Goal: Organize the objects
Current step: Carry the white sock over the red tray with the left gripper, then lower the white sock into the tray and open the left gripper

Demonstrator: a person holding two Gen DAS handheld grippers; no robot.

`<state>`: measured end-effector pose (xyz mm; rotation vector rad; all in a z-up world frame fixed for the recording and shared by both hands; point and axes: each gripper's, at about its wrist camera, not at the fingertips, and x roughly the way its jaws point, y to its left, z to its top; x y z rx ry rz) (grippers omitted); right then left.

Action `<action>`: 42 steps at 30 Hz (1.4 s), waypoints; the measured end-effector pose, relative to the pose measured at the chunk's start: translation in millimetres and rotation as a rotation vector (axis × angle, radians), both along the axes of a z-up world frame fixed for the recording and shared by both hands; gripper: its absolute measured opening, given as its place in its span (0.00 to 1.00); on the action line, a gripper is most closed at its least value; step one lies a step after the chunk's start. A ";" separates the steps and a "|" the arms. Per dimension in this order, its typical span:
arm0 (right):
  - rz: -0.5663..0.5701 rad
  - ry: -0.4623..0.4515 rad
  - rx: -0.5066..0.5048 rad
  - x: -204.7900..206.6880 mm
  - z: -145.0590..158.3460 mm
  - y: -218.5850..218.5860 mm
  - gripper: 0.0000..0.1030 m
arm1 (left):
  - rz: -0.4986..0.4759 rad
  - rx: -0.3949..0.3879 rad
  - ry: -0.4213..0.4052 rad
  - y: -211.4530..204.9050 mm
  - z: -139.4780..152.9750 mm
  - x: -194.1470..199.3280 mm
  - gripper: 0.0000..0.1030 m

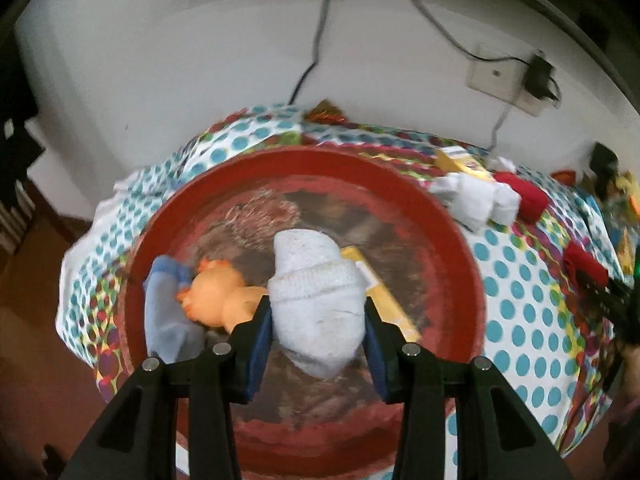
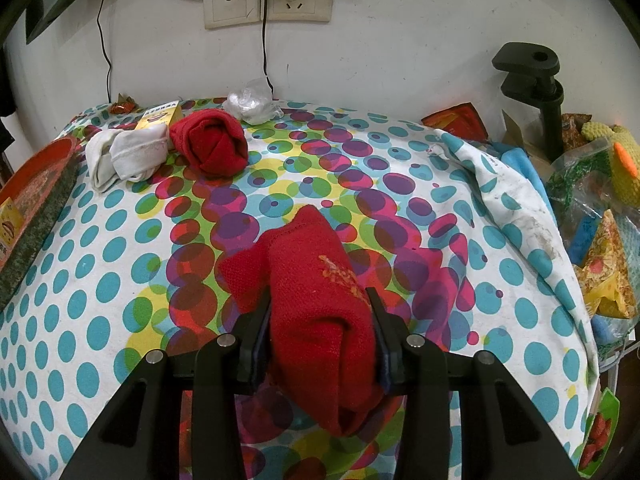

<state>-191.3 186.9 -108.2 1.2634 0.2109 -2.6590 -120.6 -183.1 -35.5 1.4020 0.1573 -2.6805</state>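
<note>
My left gripper (image 1: 319,322) clamped on a white rolled sock (image 1: 316,300) over the red tray (image 1: 448,240), my right gripper (image 2: 320,320) squeezing a red sock (image 2: 316,296) above the dotted tablecloth (image 2: 120,264)

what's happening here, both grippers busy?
Yes. A person is sorting socks and small items with two handheld grippers. The left gripper has its jaws closed on a rolled white sock over the red tray, which already holds a blue sock, an orange toy and a yellow box. The right gripper grips a red sock above the dotted tablecloth. Another white sock bundle and a rolled red sock wait on the cloth.
</note>
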 end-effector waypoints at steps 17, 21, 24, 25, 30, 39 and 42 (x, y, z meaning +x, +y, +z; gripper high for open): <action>-0.001 0.001 0.004 -0.2 0.7 -0.8 0.39 | 0.145 -0.005 -0.057 -78.0 -19.0 -58.9 0.41; -0.002 0.001 0.006 -0.3 0.5 -0.8 0.39 | 0.152 0.001 -0.071 -84.1 -26.5 -74.4 0.41; -0.001 0.001 0.006 -0.5 0.5 -0.7 0.39 | 0.164 -0.015 -0.095 -91.1 -34.1 -84.2 0.41; -0.001 0.001 0.006 -0.4 0.5 -1.0 0.39 | 0.167 -0.012 -0.098 -93.0 -35.7 -85.7 0.41; -0.001 0.001 0.008 -0.5 0.3 -1.3 0.39 | 0.178 0.006 -0.118 -104.0 -46.1 -91.6 0.41; -0.003 0.002 0.009 -0.7 0.0 -1.6 0.40 | 0.183 -0.003 -0.121 -108.2 -50.6 -91.1 0.42; -0.003 0.002 0.010 -0.8 -0.2 -1.6 0.41 | 0.186 -0.030 -0.149 -109.2 -54.6 -91.6 0.44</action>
